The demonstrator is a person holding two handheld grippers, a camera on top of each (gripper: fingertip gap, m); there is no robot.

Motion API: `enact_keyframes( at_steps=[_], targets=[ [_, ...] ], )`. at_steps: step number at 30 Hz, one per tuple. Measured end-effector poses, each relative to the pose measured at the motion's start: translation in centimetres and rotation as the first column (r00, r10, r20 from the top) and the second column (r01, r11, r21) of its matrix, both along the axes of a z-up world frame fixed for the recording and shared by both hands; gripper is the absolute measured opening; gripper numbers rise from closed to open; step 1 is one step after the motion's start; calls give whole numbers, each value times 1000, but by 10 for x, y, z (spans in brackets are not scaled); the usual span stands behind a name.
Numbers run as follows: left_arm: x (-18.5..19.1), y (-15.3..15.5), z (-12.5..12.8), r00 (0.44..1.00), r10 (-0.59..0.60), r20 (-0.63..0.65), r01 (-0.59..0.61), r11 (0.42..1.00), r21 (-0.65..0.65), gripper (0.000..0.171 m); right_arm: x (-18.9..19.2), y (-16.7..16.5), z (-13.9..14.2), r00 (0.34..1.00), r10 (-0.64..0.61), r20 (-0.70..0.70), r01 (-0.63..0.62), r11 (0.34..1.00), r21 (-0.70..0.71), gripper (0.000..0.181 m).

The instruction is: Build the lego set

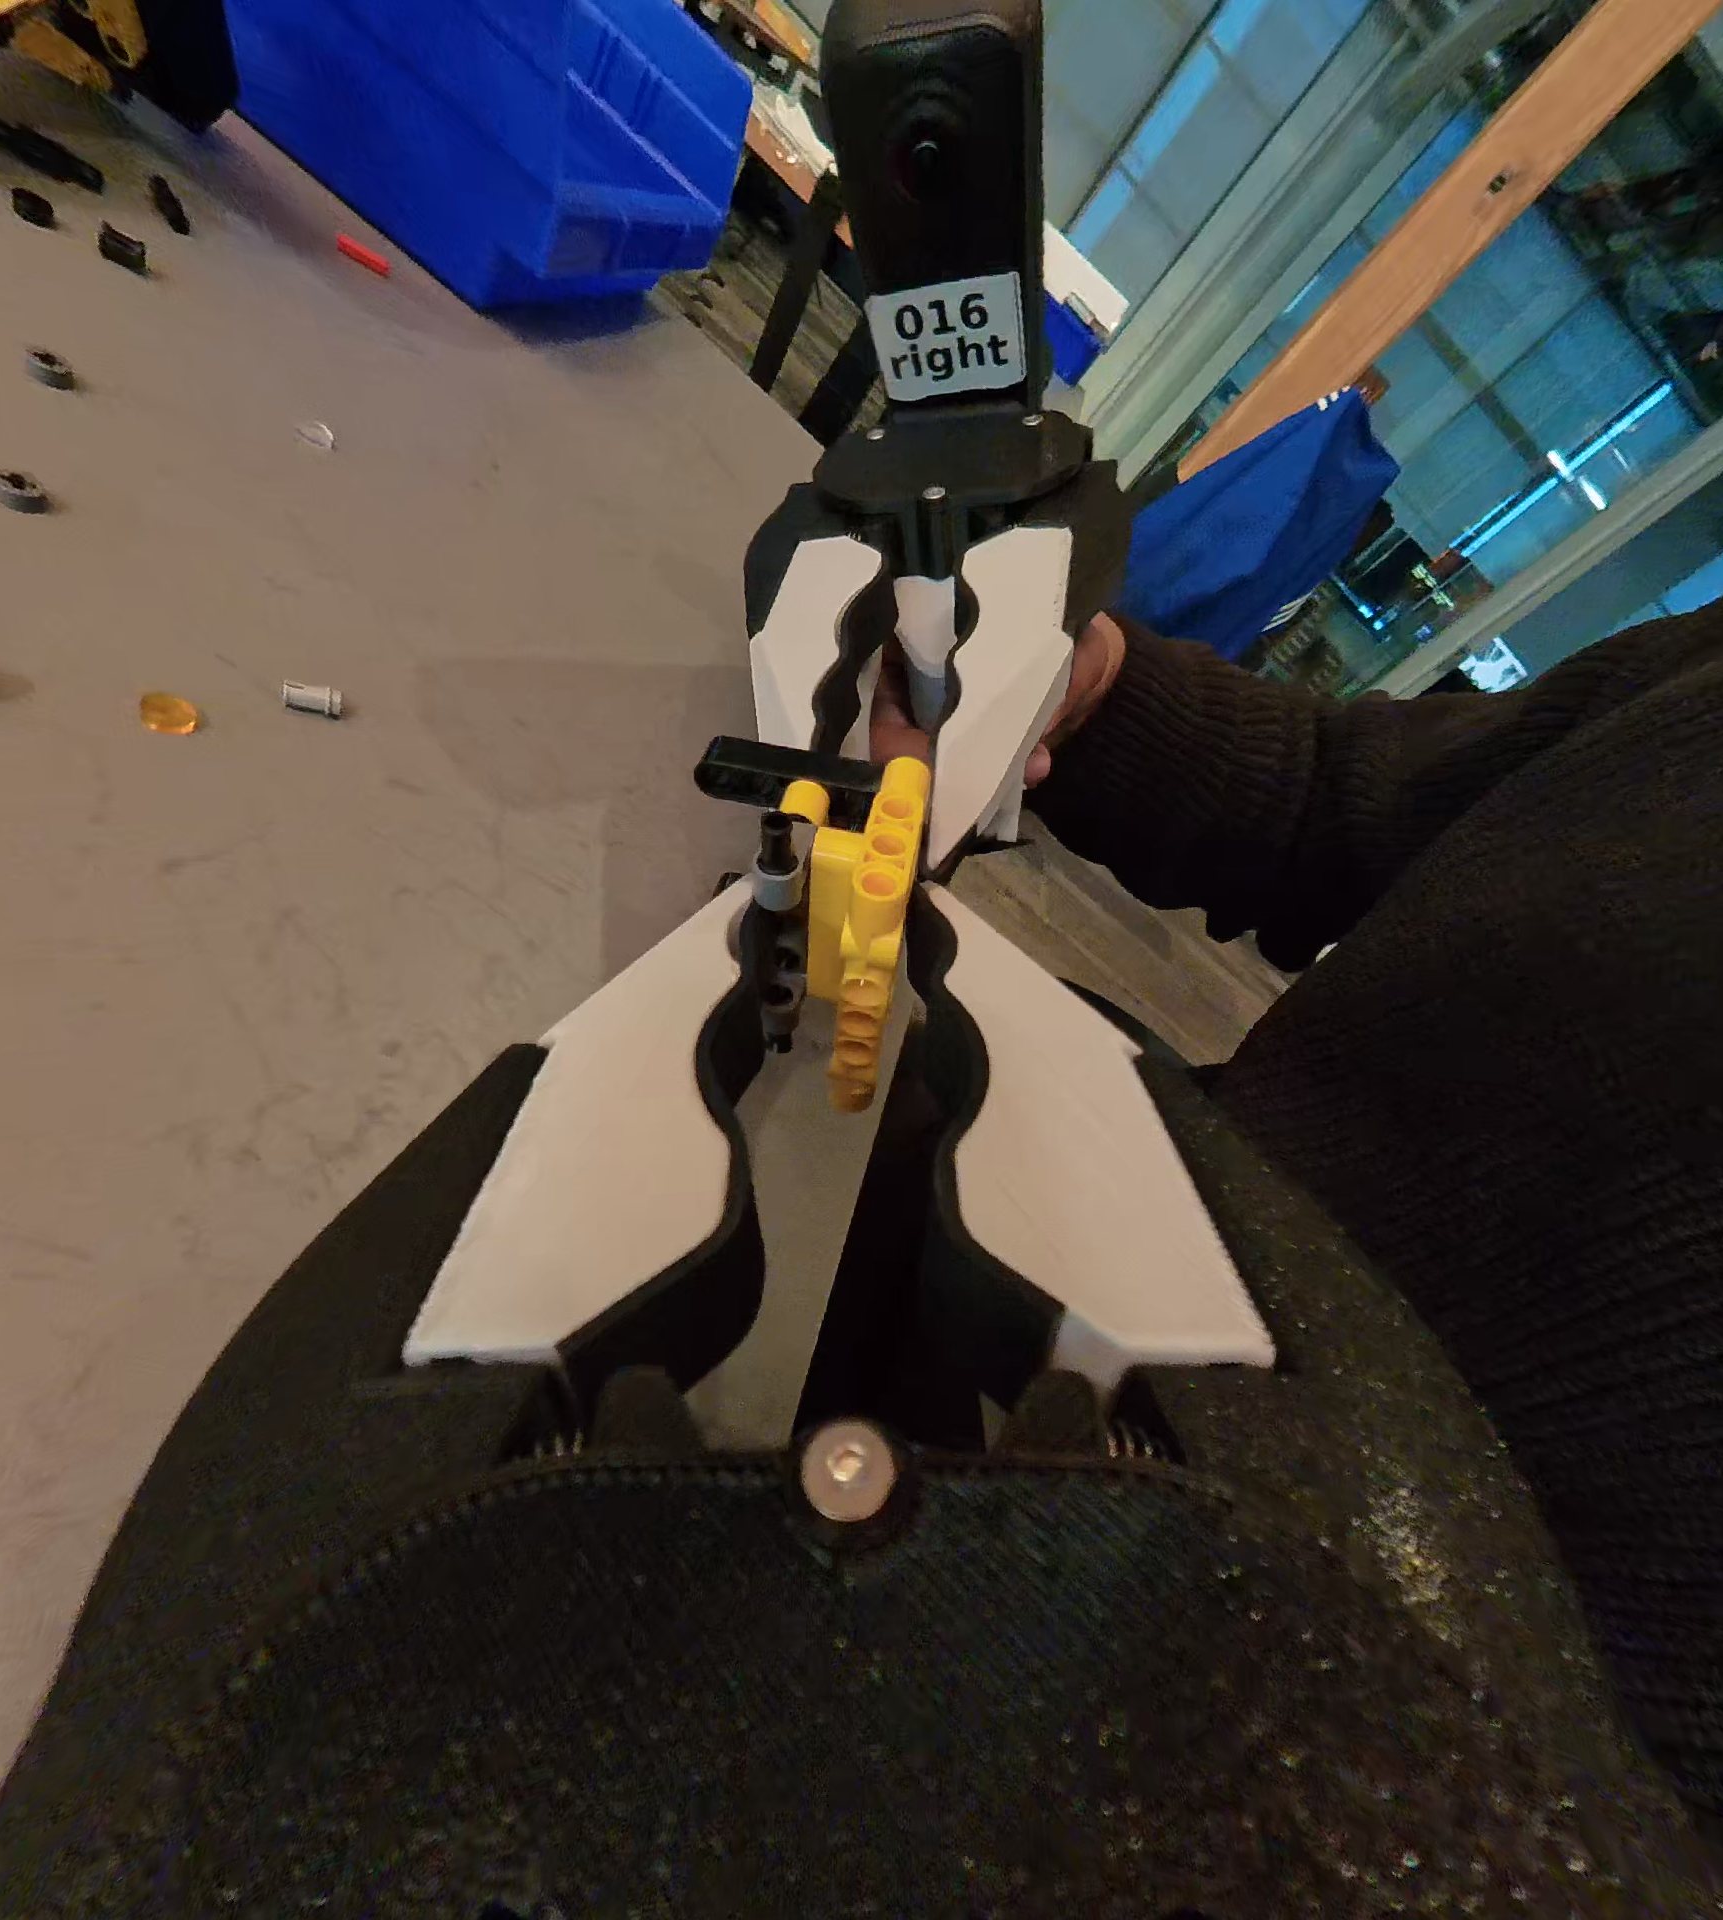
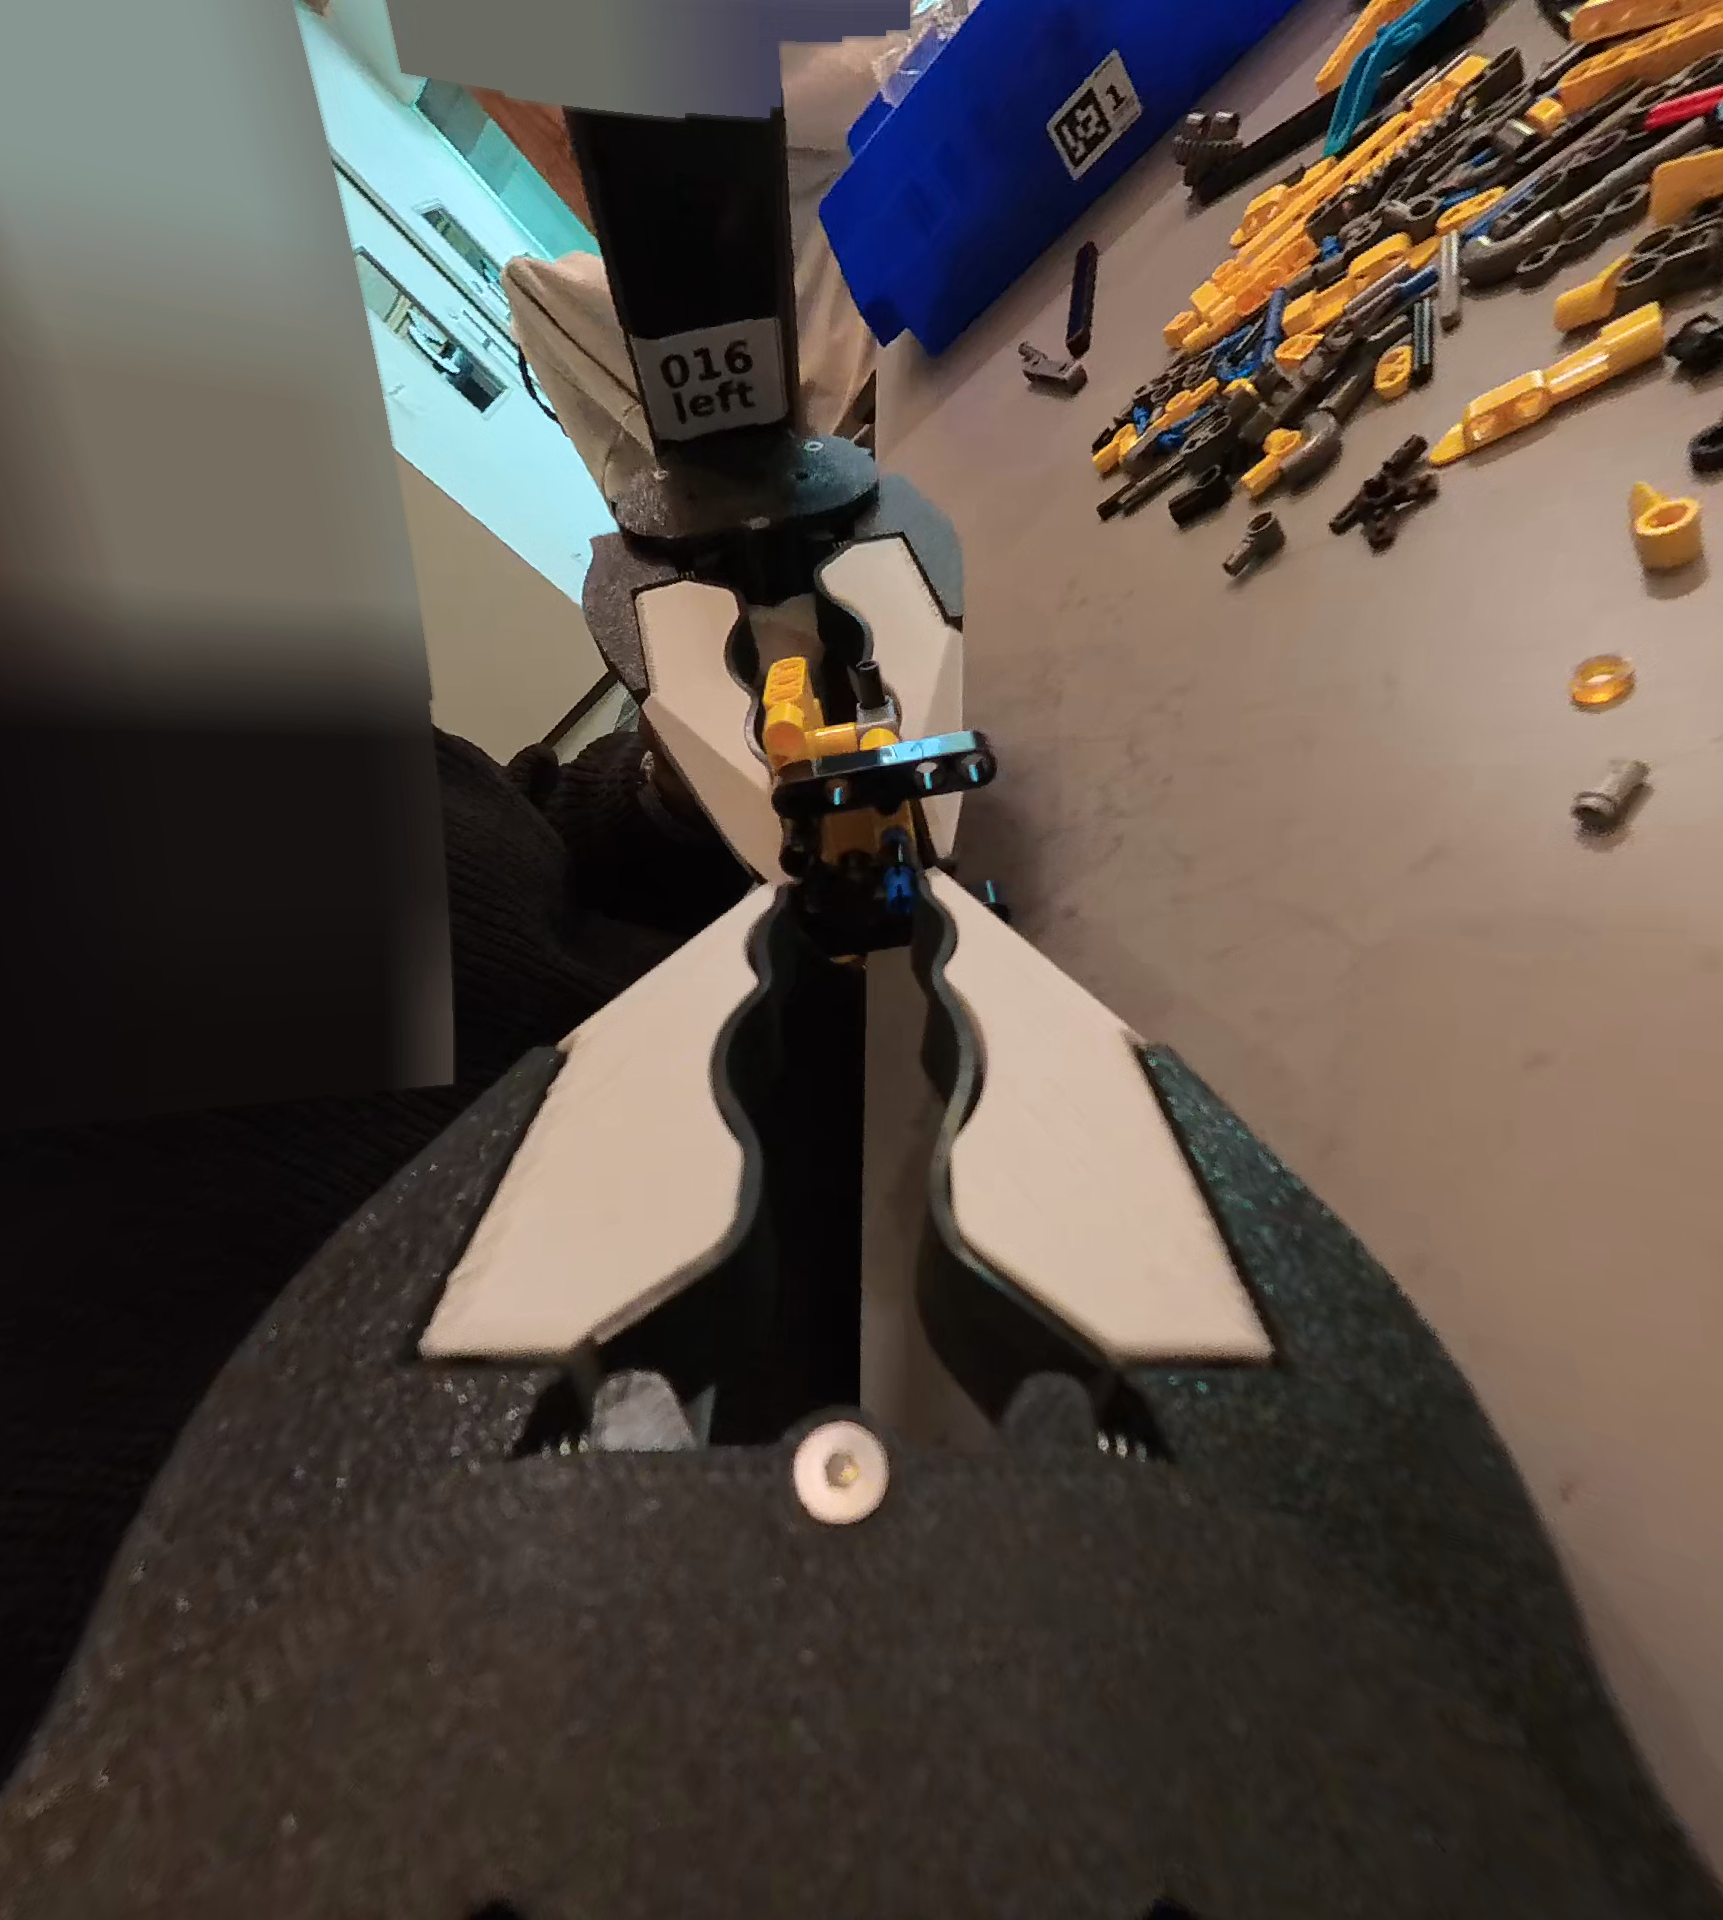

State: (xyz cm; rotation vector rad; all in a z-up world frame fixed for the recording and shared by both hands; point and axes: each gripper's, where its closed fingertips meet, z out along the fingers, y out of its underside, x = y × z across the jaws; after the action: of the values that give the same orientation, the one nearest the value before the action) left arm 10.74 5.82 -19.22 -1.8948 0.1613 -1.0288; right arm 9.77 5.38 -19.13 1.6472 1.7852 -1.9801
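Note:
A small assembly of yellow [image 1: 867, 904] and black toy beams is held in the air between my two grippers, which face each other tip to tip. My left gripper [image 1: 836, 909] is shut on its lower part, with a yellow beam and a black pin piece between the jaws. My right gripper [image 2: 852, 909] is shut on the other end, on a dark piece with a blue pin. A black three-hole beam [image 2: 898, 769] sticks out sideways from the assembly [image 2: 836, 743]. It also shows in the left wrist view [image 1: 784, 774]. The opposite gripper shows in each view: the right [image 1: 904, 800], the left [image 2: 841, 831].
A grey table [image 1: 213, 935] lies below. On it are a blue bin [image 2: 950, 208], a heap of yellow, black and grey parts [image 2: 1408, 291], a yellow round piece [image 2: 1667, 525], an orange disc [image 2: 1602, 681] and a grey pin [image 2: 1610, 795]. A dark sleeve [image 1: 1459, 935] is at the right. Less than 4 cm separates the two grippers' tips. Left tips and right tips are each some 12 cm from the orange disc [image 2: 1602, 681]. It turns up in the left wrist view [image 1: 168, 709] as well.

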Motion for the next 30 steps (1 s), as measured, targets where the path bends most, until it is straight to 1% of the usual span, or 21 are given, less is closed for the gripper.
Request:
enact_keyframes(
  at_steps=[3, 6, 9, 13, 15, 19, 24, 28, 30],
  targets=[
    [-1, -4, 1, 1000, -10, 17, 10, 1000, 1, 20, -1, -4, 1, 1000, 19, -5, -19, 1000, 6, 21],
    [-4, -7, 6, 998, -19, 61, 18, 1000, 17, 22, -3, -7, 5, 999, 4, -36, -4, 1000, 5, 21],
    [-2, -10, 9, 998, -29, 51, 26, 998, 48, 21, -1, -10, 8, 997, -2, -73, 6, 998, 56, 21],
    [3, -13, 10, 997, -69, 46, 66, 996, 62, 20, 3, -12, 9, 993, -8, -115, 22, 992, 121, 21],
    [5, -12, 9, 996, -79, 38, 77, 995, 56, 20, 5, -12, 8, 994, -8, -109, 22, 992, 124, 21],
    [8, -13, 10, 997, -83, 9, 82, 993, 87, 20, 8, -12, 8, 993, 3, -116, 12, 992, 128, 21],
    [9, -12, 10, 996, -89, 11, 88, 993, 84, 20, 10, -12, 7, 994, 28, -106, -15, 993, 119, 21],
    [11, -13, 7, 996, -88, -28, 90, 992, 86, 19, 12, -14, 2, 996, 63, -61, -56, 993, 108, 21],
    [11, -13, 6, 995, -93, -28, 95, 992, 82, 19, 13, -14, 1, 996, 71, -49, -66, 993, 96, 21]
  ],
)
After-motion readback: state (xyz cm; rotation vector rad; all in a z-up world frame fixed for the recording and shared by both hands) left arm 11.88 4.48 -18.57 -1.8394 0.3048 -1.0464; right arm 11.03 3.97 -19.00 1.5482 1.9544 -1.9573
